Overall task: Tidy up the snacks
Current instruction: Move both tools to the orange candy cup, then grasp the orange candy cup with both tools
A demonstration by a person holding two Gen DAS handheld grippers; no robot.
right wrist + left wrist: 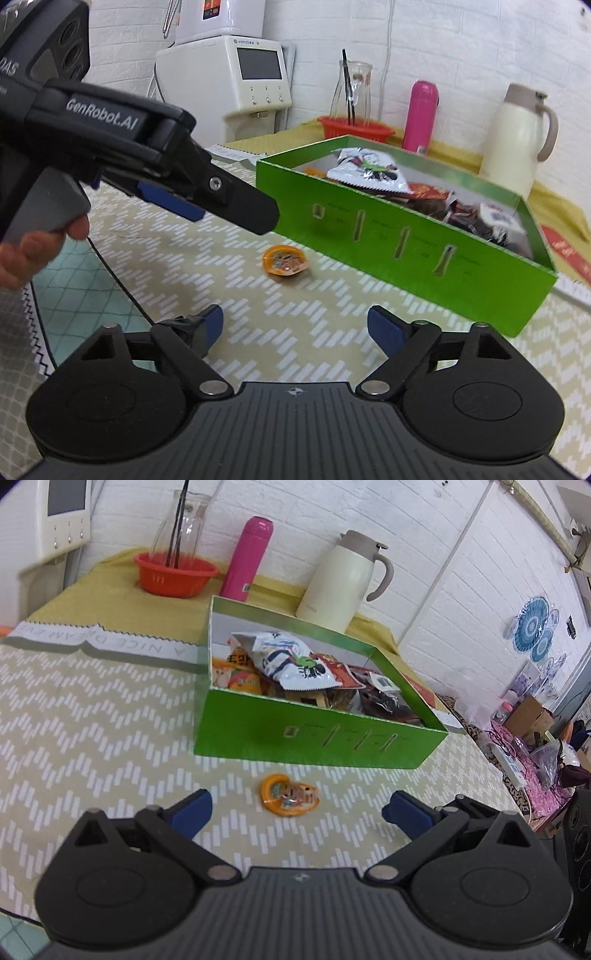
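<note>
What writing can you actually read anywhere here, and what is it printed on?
"GenRobot.AI": side of the left claw.
"A NICE DREAM": upside down on the grey band of the tablecloth; it runs on, unreadable.
Snack packets in the green box: print too blurred.
Orange snack, pink bottle label, machine logo: too small.

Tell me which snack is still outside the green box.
The small orange jelly cup lying alone on the tablecloth, in front of the green box; every other snack sits inside.

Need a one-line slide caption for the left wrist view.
Open left gripper lined up on an orange snack cup lying on the tablecloth before the green box of snacks.
</note>
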